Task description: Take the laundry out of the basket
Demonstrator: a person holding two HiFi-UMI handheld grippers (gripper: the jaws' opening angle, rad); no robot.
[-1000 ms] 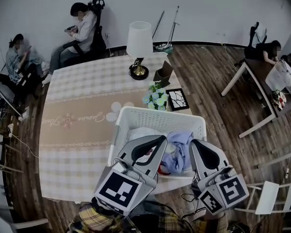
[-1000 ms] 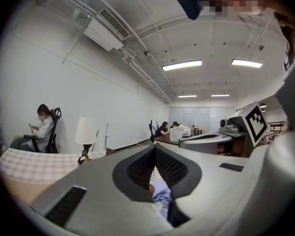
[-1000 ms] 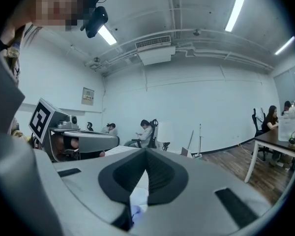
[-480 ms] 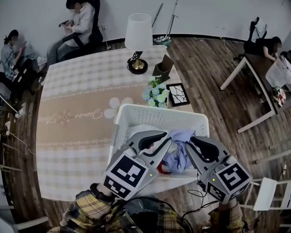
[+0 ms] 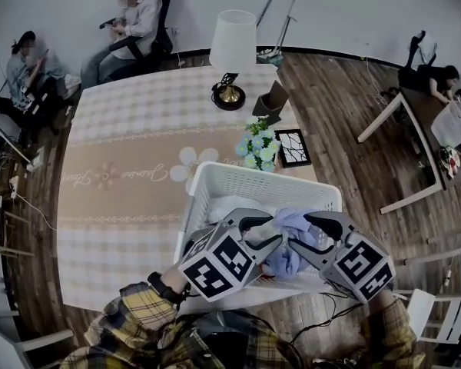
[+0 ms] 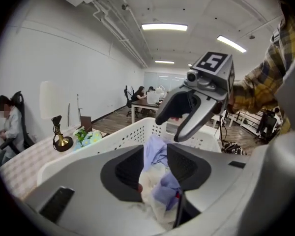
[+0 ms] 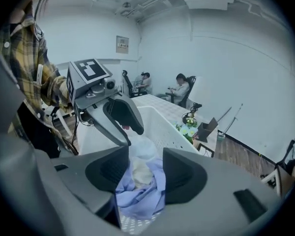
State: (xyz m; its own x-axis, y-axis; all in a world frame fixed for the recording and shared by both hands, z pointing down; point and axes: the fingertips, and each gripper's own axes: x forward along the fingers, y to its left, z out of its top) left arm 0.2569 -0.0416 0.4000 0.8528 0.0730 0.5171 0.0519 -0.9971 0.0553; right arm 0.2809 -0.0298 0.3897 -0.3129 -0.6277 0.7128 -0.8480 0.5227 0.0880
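A white laundry basket (image 5: 255,180) stands on the table's near right corner. It holds a light blue garment (image 5: 293,223) and a white cloth (image 5: 224,206). Both grippers dip into it from the near side and face each other. My left gripper (image 5: 264,232) is open over the pile; its jaws have just been opening, and the blue and white laundry (image 6: 157,178) shows in the gap, not pinched. My right gripper (image 5: 304,235) is open too and has likewise just been opening, with the blue garment (image 7: 140,193) below its gap. Each gripper view shows the other gripper (image 6: 187,109) (image 7: 115,117).
A checked tablecloth covers the table (image 5: 123,183). Behind the basket are a flower bunch (image 5: 258,147), a framed picture (image 5: 293,146), a brown box (image 5: 276,98) and a lamp (image 5: 234,46). People sit at the back left. A second table (image 5: 413,121) and a white chair (image 5: 434,314) are on the right.
Both grippers have sunk from above the basket's near rim down into it, tilting forward. Their jaws, shut a second ago, now stand apart. Nothing has been taken hold of.
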